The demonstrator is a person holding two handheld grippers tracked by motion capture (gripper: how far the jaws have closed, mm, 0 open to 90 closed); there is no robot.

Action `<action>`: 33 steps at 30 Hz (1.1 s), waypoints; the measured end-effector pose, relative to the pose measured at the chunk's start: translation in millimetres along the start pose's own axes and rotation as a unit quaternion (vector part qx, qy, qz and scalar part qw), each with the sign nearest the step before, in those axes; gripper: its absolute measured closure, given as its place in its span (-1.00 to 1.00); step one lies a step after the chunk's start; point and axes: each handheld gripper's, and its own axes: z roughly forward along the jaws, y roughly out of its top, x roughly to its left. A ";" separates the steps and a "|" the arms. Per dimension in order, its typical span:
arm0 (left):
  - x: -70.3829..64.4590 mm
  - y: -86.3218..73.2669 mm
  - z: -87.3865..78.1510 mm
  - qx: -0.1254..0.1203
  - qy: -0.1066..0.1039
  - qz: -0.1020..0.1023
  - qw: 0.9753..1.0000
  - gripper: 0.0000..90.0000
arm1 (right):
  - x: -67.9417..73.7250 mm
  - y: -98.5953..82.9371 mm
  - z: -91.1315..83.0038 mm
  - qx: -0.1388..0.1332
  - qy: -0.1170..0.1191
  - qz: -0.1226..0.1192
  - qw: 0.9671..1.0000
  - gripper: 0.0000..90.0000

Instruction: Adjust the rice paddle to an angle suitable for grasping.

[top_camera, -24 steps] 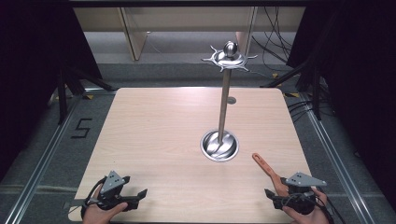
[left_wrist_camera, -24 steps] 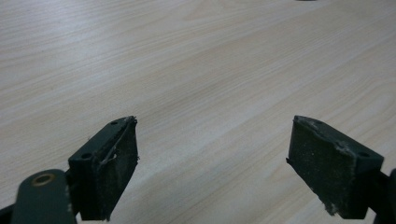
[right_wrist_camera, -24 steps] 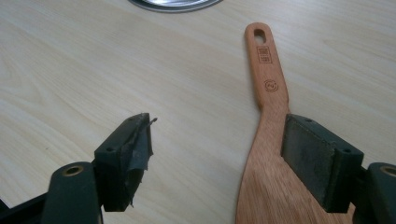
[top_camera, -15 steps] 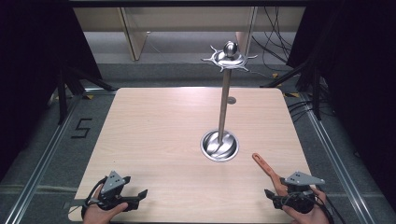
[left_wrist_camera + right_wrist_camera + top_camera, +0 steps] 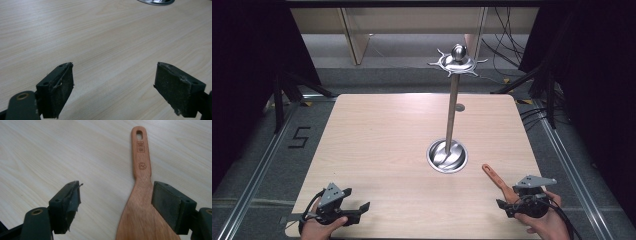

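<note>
A wooden spatula (image 5: pixel 493 176) lies flat near the table's front right, its handle pointing away from me toward the stand. In the right gripper view the spatula (image 5: pixel 141 195) has its wide blade between the jaws, close to the right pad. My right gripper (image 5: pixel 117 187) is open around it and its pads are not pressing it. In the high view the right gripper (image 5: pixel 504 207) sits over the blade end. My left gripper (image 5: pixel 361 210) rests at the front left, and in its own view the left gripper (image 5: pixel 113 67) is open over bare wood.
A tall metal stand (image 5: pixel 452 115) rises from a round steel base (image 5: pixel 447 156) right of centre, with a hooked crown (image 5: pixel 457 62) on top. Its base edge (image 5: pixel 156 2) shows in the left gripper view. The light wooden table (image 5: pixel 377 135) drops off to grey floor on all sides.
The right gripper has crept slightly forward over the spatula's blade. The left gripper and the stand have stayed put.
</note>
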 end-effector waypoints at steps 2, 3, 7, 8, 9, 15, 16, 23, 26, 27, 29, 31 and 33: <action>0.5 -0.7 0.5 0.008 0.000 0.005 1.000 -0.67 | -0.6 4.5 1.3 0.008 -0.009 0.003 1.000 -0.43; 1.0 -0.7 0.8 0.009 0.001 0.007 1.000 -0.67 | -3.1 7.5 1.2 0.019 -0.013 -0.014 1.000 -0.41; 2.4 -0.6 0.5 0.013 0.003 0.007 1.000 -0.67 | -10.4 21.9 5.5 0.043 -0.024 -0.027 0.998 -0.25; 2.4 -0.6 0.5 0.013 0.003 0.007 1.000 -0.67 | -10.4 21.9 5.5 0.043 -0.024 -0.027 0.998 -0.25; 4.1 -0.4 -0.5 0.023 0.000 0.016 1.000 -0.67 | -16.1 29.7 13.1 0.052 -0.042 -0.042 0.997 -0.17; 2.6 -1.1 1.3 0.011 -0.002 0.002 1.000 -0.67 | -24.7 45.7 34.8 0.109 -0.030 -0.047 0.992 0.03; 2.6 -1.2 1.5 0.010 -0.003 0.002 1.000 -0.67 | -25.2 48.4 36.9 0.116 -0.026 -0.044 0.992 0.07; 2.6 -1.1 1.3 0.011 -0.003 0.002 1.000 -0.67 | -30.9 64.0 47.1 0.155 -0.012 -0.044 0.987 0.23; 2.3 -1.1 1.3 0.013 -0.002 0.001 1.000 -0.67 | -33.6 68.5 49.3 0.165 -0.022 -0.052 0.985 0.28; 2.4 -1.1 1.5 0.013 -0.003 0.003 1.000 -0.67 | -31.2 69.5 49.7 0.176 -0.015 -0.031 0.984 0.30; 2.1 -1.1 1.7 0.011 -0.004 0.001 1.000 -0.67 | -35.0 72.5 51.1 0.181 -0.020 -0.048 0.982 0.35; 1.8 -1.1 1.4 0.011 -0.005 -0.001 1.000 -0.67 | -36.0 73.9 52.8 0.186 -0.014 -0.042 0.981 0.42; 1.2 -1.2 1.6 0.007 -0.009 -0.005 1.000 -0.67 | -36.3 74.9 54.0 0.191 -0.011 -0.038 0.981 0.44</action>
